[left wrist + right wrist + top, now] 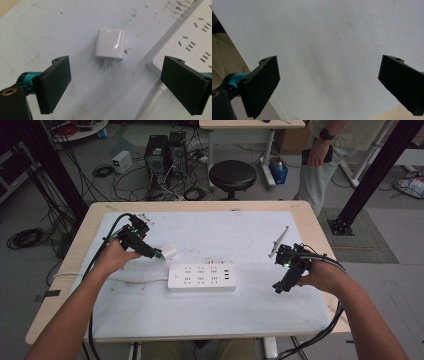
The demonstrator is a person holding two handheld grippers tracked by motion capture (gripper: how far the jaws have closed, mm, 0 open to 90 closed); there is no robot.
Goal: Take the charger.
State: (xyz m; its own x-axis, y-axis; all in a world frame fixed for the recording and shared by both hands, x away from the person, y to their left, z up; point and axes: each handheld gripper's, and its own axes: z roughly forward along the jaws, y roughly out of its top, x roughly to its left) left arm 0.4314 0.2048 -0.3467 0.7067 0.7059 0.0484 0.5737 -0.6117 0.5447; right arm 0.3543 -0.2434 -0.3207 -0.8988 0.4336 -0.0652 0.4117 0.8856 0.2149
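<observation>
Black pads of my left gripper (113,82) stood nearest the lens, spread wide and holding nothing, with the white charger (110,45) lying flat on the table sheet just beyond them, its two prongs pointing back toward me. Charger sat just beside the power strip (201,277), off that strip's upper-left corner, apart from it. Judged the step in hand to be the pickup: best to slide forward until the pads flank the charger's smooth sides, square to the body, clear of the prongs, then close gently, since the glossy casing looked liable to slip. Strip's edge and its white cord (152,100) ran close by my right-hand pad; that pad could snag the cord or nudge the strip if I drifted that way. Right gripper (283,279) hovered well to the right of the power strip, released too, jaws wide apart over bare sheet near the table edge (387,113). Beyond the table (95,215), far from the strip: a round black stool (232,174), computer towers (166,154), a person standing (325,155).
</observation>
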